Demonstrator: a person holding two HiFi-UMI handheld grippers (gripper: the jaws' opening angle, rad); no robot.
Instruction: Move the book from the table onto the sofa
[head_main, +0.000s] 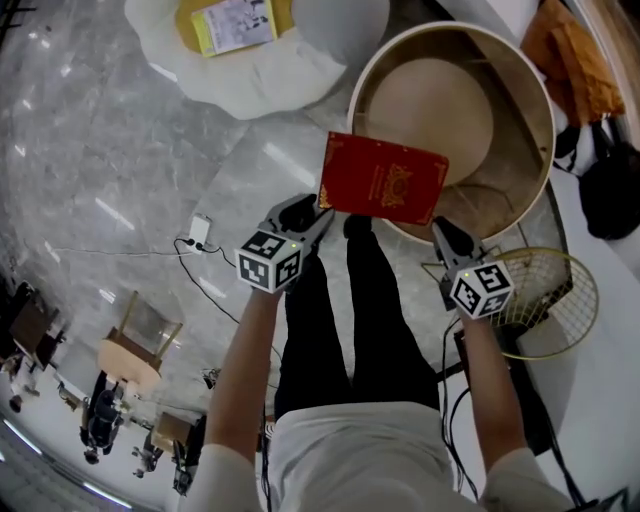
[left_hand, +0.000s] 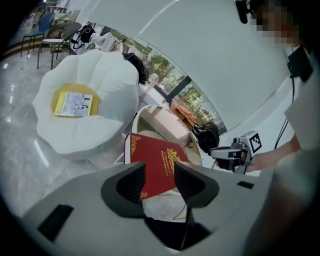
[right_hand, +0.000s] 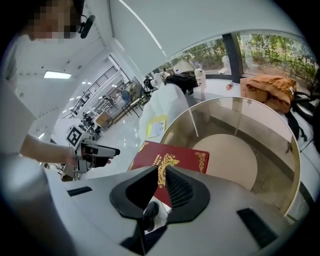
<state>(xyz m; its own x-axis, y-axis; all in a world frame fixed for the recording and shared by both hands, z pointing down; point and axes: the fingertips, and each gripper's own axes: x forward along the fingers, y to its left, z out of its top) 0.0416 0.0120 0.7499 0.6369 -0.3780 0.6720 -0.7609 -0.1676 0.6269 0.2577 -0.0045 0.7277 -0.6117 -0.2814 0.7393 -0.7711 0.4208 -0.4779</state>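
Observation:
A red book (head_main: 383, 178) with gold ornament lies on the near rim of a round glass-topped table (head_main: 540, 90). My left gripper (head_main: 318, 213) sits at the book's near-left corner, its jaws apart and gripping nothing. Seen from the left gripper view, the book (left_hand: 155, 160) lies just beyond the left gripper (left_hand: 160, 177). My right gripper (head_main: 440, 232) is at the book's near-right corner. In the right gripper view only a narrow gap shows at the right gripper (right_hand: 159, 172), and the book (right_hand: 175, 155) is beyond it. The white flower-shaped sofa (head_main: 260, 80) stands far left.
On the sofa's yellow seat lies a yellow booklet (head_main: 235, 25). A gold wire basket (head_main: 560, 300) stands right of my right hand. A black bag (head_main: 610, 190) and orange cloth (head_main: 565, 45) lie beyond the table. A power strip (head_main: 200, 232) with cables is on the marble floor.

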